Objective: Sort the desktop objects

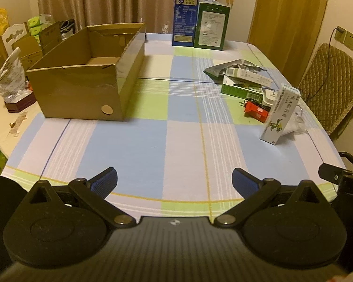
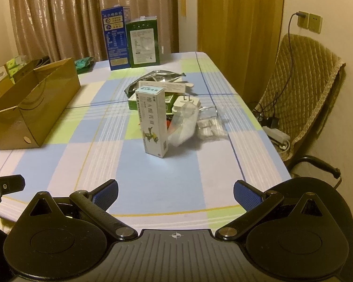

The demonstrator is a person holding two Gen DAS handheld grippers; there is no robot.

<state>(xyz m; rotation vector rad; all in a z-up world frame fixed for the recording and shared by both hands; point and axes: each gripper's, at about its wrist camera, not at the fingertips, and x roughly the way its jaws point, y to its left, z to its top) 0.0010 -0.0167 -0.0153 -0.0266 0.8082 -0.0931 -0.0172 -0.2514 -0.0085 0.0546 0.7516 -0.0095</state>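
**A:** Checked cloth covers the surface (image 2: 153, 183), curtains behind. Both tools sit at the near edge. State?

**B:** Left gripper (image 1: 174, 182): fingers spread wide, nothing between them. Right gripper (image 2: 175, 195): same, wide and empty. Bare cloth just ahead of both.

**A:** Nearest target?

**B:** Tall white carton (image 2: 154, 123), standing upright, straight ahead of the right fingers and slightly left of their centreline. From the left fingers it sits ahead and well to the right (image 1: 278, 116). Looks like a thin paperboard box, so my guess is light, fairly stiff, crushable if squeezed hard, and tippy because it's narrow. I'd take it across the two broad faces around mid-height, with a gentle close.

**A:** Behind it?

**B:** Clear plastic case (image 2: 183, 127) leaning right behind the carton, touching or nearly so; can't tell which. Probably slick and hard. White plug adapter (image 2: 184, 104) just beyond it. Small clear bag of white pieces (image 2: 209, 127) to the right; soft, likely to sag. Something red (image 1: 255, 110) lies low, mostly hidden from the right view. Further on, a green flat box (image 1: 241, 90) with a slim white box (image 1: 247, 74) on top, then a crumpled foil pouch (image 2: 157, 76).

**A:** Drop point?

**B:** Open cardboard box (image 1: 82, 75), ahead-left of the left fingers, well apart from the pile. Looks empty as far as I can see in. At the far edge, blue carton (image 2: 115, 40) and green carton (image 2: 143, 44) stand side by side.
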